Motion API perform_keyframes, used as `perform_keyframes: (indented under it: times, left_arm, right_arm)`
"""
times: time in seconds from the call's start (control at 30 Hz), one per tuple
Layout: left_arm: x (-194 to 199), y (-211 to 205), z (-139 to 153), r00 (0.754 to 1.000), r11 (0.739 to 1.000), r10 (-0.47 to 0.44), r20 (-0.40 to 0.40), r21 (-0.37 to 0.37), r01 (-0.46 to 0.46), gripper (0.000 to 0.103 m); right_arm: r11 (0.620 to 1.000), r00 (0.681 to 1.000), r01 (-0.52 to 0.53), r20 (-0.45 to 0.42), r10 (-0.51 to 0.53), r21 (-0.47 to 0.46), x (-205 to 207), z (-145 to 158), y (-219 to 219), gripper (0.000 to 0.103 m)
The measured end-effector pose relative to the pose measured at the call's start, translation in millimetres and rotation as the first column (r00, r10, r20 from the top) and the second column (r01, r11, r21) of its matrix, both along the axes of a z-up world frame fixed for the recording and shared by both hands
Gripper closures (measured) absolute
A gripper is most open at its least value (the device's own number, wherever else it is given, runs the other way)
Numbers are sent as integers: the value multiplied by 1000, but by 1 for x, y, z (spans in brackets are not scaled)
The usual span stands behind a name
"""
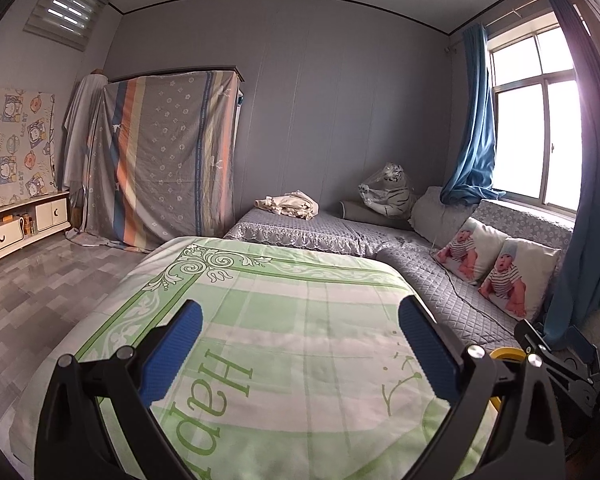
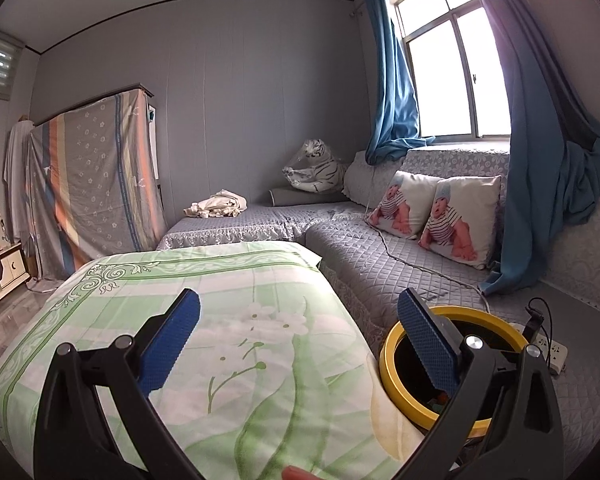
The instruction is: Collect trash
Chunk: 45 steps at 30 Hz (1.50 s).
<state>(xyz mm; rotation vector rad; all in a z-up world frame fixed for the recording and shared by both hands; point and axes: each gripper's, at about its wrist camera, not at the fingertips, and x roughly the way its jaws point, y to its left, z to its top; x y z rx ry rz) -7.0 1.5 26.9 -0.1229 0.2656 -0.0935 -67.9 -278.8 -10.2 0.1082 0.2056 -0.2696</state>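
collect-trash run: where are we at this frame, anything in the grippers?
Done: cannot confirm; the yellow-rimmed bin has something small inside, too dark to identify. In hand: nothing; left gripper and right gripper are open and empty above the green cloth. Left: no loose trash visible on the cloth in either view.

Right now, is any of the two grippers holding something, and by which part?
Nothing is held. The left gripper and the right gripper are both open over the green bedsheet, with only empty space between their blue pads.
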Motion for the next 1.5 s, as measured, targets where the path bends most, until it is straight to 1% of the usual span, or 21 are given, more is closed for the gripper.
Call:
perform_keyframes:
  times: [0.83, 1.33, 1.5]
  left_arm:
    - [3, 3, -6, 1000, 1000, -8, -13, -18, 8, 8]
    - [4, 2, -7, 1000, 1000, 2, -15, -5, -2, 8]
    - [7, 1, -7, 1000, 1000, -7, -30, -13, 6, 8]
  right_arm:
    - [1000, 1000, -10, -12, 10, -1, 4, -2, -1, 8]
    - [1000, 1000, -15, -26, 16, 4, 9, -6, -3, 8]
    - [1000, 999, -16, -30, 17, 8, 9, -6, -4, 8]
